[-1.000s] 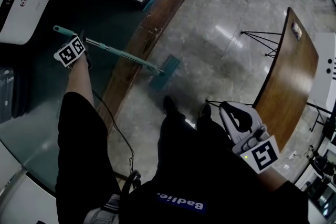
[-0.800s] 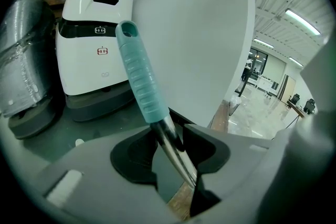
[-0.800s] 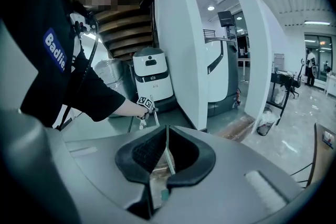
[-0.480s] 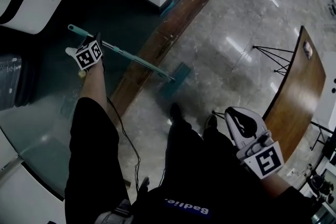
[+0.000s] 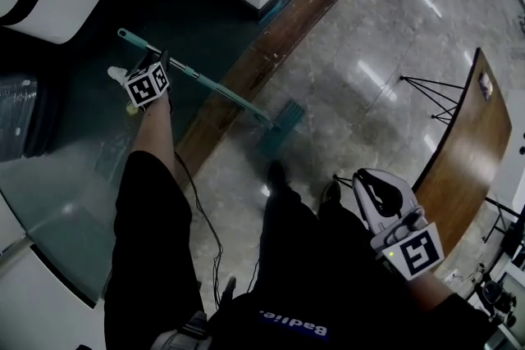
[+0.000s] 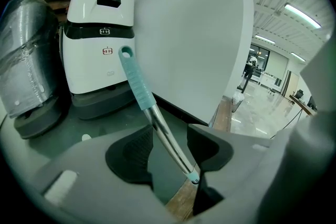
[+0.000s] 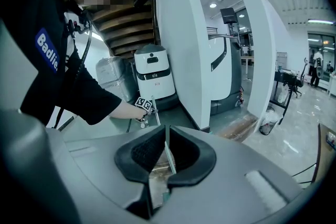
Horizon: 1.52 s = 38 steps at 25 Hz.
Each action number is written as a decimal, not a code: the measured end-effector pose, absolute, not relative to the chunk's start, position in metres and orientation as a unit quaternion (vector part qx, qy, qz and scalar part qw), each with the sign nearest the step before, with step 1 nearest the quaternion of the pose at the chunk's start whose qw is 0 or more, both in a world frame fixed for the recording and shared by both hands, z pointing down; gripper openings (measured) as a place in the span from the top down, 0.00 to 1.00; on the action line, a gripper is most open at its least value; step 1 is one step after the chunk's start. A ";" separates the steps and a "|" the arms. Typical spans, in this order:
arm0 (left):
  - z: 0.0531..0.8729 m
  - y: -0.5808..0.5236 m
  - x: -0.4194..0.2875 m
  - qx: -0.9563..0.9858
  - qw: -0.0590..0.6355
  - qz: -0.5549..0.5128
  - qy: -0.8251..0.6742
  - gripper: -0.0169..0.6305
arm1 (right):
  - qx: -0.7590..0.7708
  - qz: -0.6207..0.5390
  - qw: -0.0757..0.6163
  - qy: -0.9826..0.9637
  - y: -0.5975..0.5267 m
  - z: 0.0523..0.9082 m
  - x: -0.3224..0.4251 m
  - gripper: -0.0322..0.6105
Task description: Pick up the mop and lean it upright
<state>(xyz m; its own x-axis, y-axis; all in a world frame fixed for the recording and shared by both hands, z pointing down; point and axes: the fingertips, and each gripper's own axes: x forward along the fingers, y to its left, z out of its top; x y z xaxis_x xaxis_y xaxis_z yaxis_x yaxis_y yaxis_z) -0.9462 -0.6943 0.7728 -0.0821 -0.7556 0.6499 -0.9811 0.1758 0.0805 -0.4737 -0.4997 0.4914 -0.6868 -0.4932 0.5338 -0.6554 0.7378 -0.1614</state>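
Mop: flat teal mop head down on the stone floor. The shaft slants up over the wooden strip. The teal grip ends in front of the white machine.

Handling (judged):
- Light, stiff and long.
- Bare metal shaft looks smooth, so likely to slip or spin in a pinch.
- Ribbed grip offers better friction.
- A hold high up, at or just under the grip, gives most control, pivoting on the head.

Left tongs: jaws have just been opening and now stand wide. The shaft runs between them, unpinched, low end near the right-hand pad. Cannot tell what else props it.

Right tongs: jaws together, empty, low at the person's side, well apart from the mop.
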 end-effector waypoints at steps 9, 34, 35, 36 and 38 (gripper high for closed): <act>0.765 -0.680 -0.945 0.610 0.287 0.194 -0.713 0.63 | 0.316 0.171 0.231 -0.904 -0.491 0.490 -0.475 0.90; 0.576 -0.560 -0.685 0.754 0.188 0.094 -0.623 0.71 | 0.327 0.116 0.113 -0.931 -0.444 0.417 -0.390 0.90; 0.566 -0.550 -0.665 0.762 0.184 0.091 -0.615 0.72 | 0.329 0.116 0.106 -0.931 -0.442 0.413 -0.381 0.90; 0.557 -0.541 -0.645 0.770 0.178 0.089 -0.606 0.72 | 0.331 0.119 0.099 -0.931 -0.439 0.410 -0.372 0.90; 0.538 -0.523 -0.601 0.789 0.165 0.085 -0.586 0.74 | 0.334 0.117 0.094 -0.931 -0.432 0.407 -0.351 0.90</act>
